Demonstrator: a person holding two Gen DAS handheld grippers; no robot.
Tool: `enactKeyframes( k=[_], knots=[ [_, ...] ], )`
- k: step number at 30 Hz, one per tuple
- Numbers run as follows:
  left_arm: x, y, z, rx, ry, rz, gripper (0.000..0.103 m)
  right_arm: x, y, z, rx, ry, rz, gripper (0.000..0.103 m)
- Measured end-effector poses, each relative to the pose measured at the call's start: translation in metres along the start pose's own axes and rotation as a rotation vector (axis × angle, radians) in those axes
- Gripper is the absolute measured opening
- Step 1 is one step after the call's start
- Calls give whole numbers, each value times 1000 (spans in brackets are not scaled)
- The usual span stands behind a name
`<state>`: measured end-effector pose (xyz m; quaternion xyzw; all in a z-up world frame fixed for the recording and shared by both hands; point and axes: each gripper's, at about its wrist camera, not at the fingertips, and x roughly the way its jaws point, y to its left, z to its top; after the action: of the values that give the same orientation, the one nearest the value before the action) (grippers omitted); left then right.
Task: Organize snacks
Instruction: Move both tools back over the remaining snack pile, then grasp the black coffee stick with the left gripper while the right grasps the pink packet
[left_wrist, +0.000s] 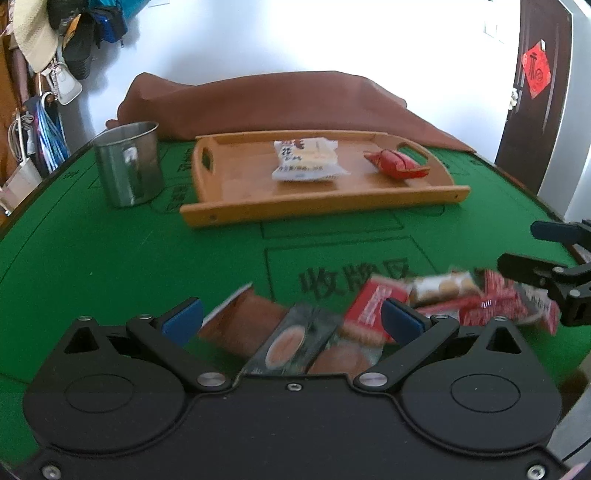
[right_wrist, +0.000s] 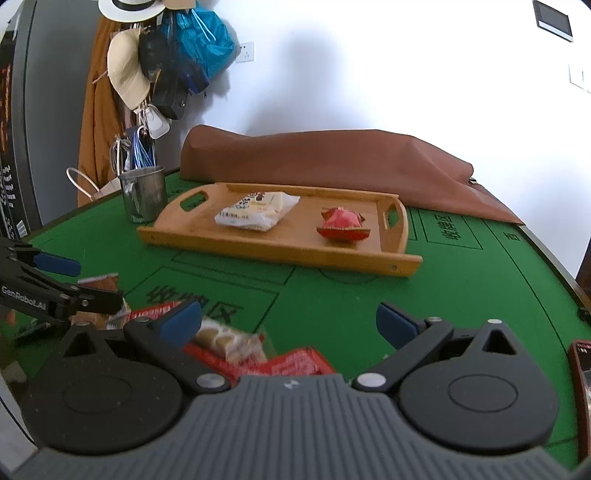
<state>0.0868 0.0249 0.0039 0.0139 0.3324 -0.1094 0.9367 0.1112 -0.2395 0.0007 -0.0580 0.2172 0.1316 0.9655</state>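
A wooden tray (left_wrist: 321, 206) (right_wrist: 280, 249) sits on the green table and holds a white snack pack (left_wrist: 306, 160) (right_wrist: 256, 210) and a red snack pack (left_wrist: 397, 164) (right_wrist: 343, 223). A heap of loose snack packs lies near me: a dark pack (left_wrist: 295, 341), a brown pack (left_wrist: 240, 325), a biscuit pack (left_wrist: 443, 286) (right_wrist: 229, 341) and red packs (left_wrist: 495, 301) (right_wrist: 295, 362). My left gripper (left_wrist: 291, 319) is open just above the dark pack. My right gripper (right_wrist: 288, 323) is open over the red packs.
A steel mug (left_wrist: 129, 164) (right_wrist: 144, 194) stands left of the tray. A brown cloth (left_wrist: 266, 103) (right_wrist: 332, 158) lies bunched behind the tray. Hats and bags (right_wrist: 162, 62) hang on the wall at the left. A dark door (left_wrist: 535, 81) is at the right.
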Motion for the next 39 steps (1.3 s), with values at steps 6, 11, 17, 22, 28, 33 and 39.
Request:
enactKeyframes(
  k=[6, 11, 17, 22, 28, 33, 39],
  knots=[
    [-9, 12, -15, -36, 26, -11, 103, -5, 6, -14, -21, 42, -15, 103],
    [-18, 18, -22, -56, 34, -57, 94, -5, 8, -21, -26, 70, -29, 103],
    [-18, 23, -27, -76, 72, -120, 85, -7, 10, -29, -32, 92, -37, 103],
    [-22, 27, -28, -93, 78, -132, 81, -15, 8, -32, -26, 102, -37, 101],
    [-33, 25, -28, -52, 63, -106, 72, -25, 8, -35, -45, 109, -57, 88],
    [-40, 31, -28, -56, 54, -96, 69, -27, 8, -38, -67, 114, -91, 70],
    [-43, 36, -29, -64, 58, -60, 55, -28, 13, -36, -96, 112, -118, 59]
  ],
)
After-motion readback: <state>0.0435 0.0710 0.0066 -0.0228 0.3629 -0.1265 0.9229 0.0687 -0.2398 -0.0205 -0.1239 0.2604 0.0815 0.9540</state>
